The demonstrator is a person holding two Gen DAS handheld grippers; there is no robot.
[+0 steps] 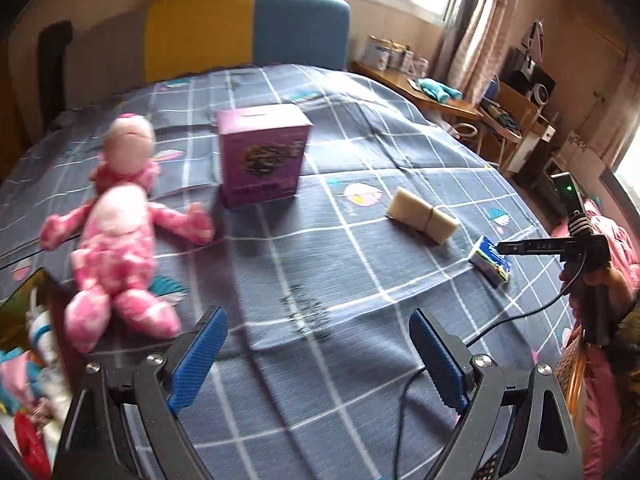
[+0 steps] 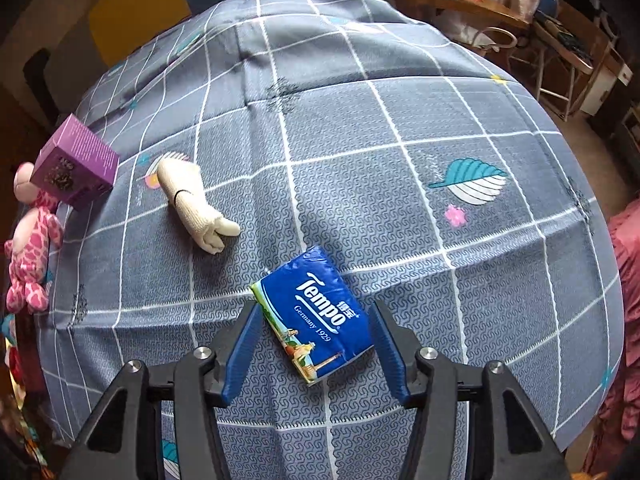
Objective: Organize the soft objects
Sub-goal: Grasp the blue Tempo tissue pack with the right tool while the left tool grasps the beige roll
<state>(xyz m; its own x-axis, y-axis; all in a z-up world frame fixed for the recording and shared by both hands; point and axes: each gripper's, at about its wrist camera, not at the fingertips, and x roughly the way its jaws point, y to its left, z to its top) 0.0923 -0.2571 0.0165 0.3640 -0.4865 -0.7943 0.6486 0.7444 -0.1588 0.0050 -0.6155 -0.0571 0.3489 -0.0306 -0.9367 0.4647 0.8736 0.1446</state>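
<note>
A pink plush toy (image 1: 116, 236) lies on the checked bedspread (image 1: 360, 160) at the left, and shows at the left edge as plush toy (image 2: 32, 240). A cream rolled cloth (image 1: 422, 214) lies at mid-right, seen close as rolled cloth (image 2: 196, 204). A blue Tempo tissue pack (image 2: 320, 312) lies flat on the bedspread (image 2: 400, 120), between the blue pads of my right gripper (image 2: 315, 306), which stands open and points down at it. The same tissue pack (image 1: 490, 260) shows at the right. My left gripper (image 1: 318, 314) hovers wide open over bare bedspread, holding nothing.
A purple carton (image 1: 264, 160) stands upright near the plush, also seen as purple carton (image 2: 76, 164). A yellow and blue headboard (image 1: 244, 28) closes the far end. A wooden desk (image 1: 436, 96) with a teal plush (image 1: 436, 90) stands at the right. A black cable (image 1: 500, 320) trails across the bed.
</note>
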